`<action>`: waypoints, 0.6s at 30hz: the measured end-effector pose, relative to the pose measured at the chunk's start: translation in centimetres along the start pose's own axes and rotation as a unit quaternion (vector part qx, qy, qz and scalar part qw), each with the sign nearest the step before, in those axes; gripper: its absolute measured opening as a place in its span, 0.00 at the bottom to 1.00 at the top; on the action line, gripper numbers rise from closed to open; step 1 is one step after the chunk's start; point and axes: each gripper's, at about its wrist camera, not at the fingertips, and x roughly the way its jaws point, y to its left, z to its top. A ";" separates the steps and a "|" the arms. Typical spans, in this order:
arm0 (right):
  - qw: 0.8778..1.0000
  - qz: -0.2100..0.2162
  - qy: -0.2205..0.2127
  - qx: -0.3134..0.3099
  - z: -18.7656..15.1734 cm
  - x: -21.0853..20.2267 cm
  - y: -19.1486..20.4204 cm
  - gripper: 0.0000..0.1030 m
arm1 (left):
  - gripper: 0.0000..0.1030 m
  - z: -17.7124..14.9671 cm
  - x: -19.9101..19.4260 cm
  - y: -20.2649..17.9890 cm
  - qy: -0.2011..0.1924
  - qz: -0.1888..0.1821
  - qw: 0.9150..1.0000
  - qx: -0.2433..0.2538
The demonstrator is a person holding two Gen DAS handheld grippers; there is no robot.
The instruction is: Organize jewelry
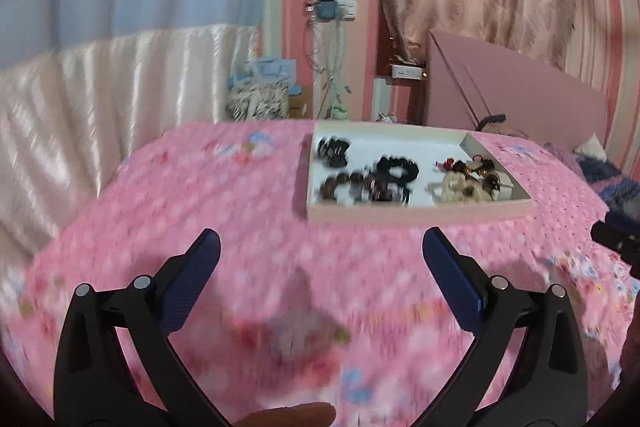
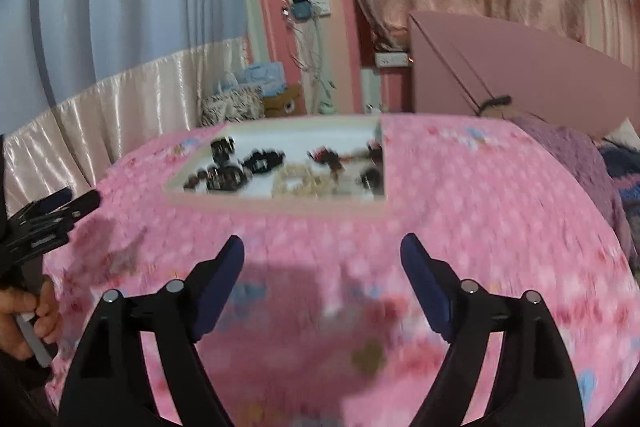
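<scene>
Pink floral bedspread (image 1: 280, 195), pale curtains (image 1: 120, 75), pink striped wall (image 1: 298, 7), headboard (image 1: 520, 83).

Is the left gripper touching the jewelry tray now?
Apart. In the left wrist view, the open left gripper has only pink bedspread between its fingers, and a strip of bedspread separates the fingertips from the tray.

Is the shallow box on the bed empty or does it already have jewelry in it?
Not empty. The box holds dark pieces and a cream piece, too blurred to identify.
</scene>
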 end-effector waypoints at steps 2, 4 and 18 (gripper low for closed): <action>1.000 -0.006 0.003 -0.007 -1.2 -0.3 0.2 0.78 | 0.97 -1.6 -0.2 0.2 0.004 0.025 1.000 -0.006; 1.000 -0.027 0.002 -0.016 -2.1 -0.5 0.4 0.78 | 0.97 -2.3 -0.4 0.3 0.000 0.040 0.999 -0.005; 0.998 -0.038 -0.036 0.021 -3.9 -1.6 -2.3 0.78 | 0.97 -3.0 -1.7 -2.1 -0.039 0.038 0.998 0.032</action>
